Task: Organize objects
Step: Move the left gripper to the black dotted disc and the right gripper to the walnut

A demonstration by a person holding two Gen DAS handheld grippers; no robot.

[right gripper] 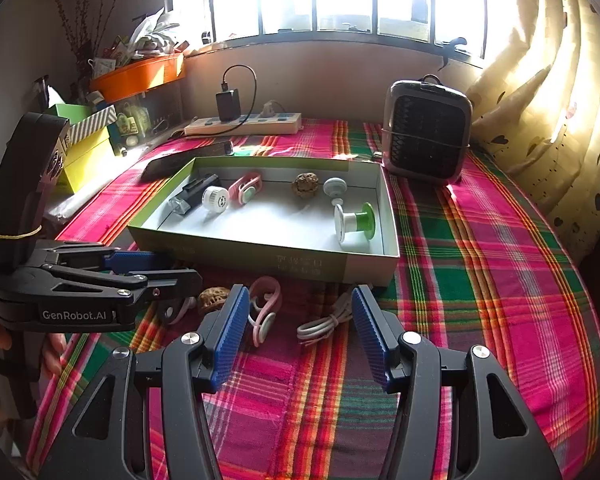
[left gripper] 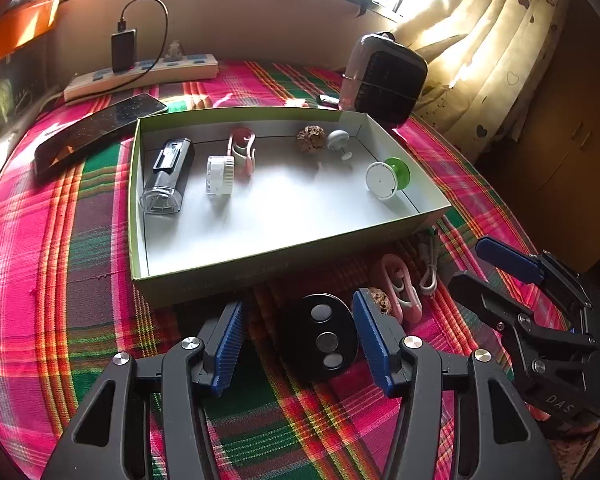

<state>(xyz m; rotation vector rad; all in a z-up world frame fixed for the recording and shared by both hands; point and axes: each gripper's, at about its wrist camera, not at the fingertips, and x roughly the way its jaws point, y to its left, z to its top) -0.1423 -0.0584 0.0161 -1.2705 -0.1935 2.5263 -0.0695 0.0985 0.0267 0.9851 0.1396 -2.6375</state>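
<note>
Left tongs (left gripper: 298,344) straddle the black oval piece (left gripper: 320,338); right tongs (right gripper: 296,334) wait, parted.

We hold our left tongs spread apart around the black oval piece on the plaid desk (left gripper: 60,240), just short of the green box (left gripper: 220,276), pads either side but not yet pinching, so a squeeze would take it across its narrow width. Our right tongs hang empty and apart above the pink clip (right gripper: 264,312) and the coiled white cable (right gripper: 320,324), which lie with a walnut (right gripper: 214,296) just outside the box. The box already keeps a bike light (left gripper: 166,176), white reel (left gripper: 220,174), green spool (left gripper: 388,178) and others in a loose row, leaving its near floor bare, likely for these stragglers.
</note>
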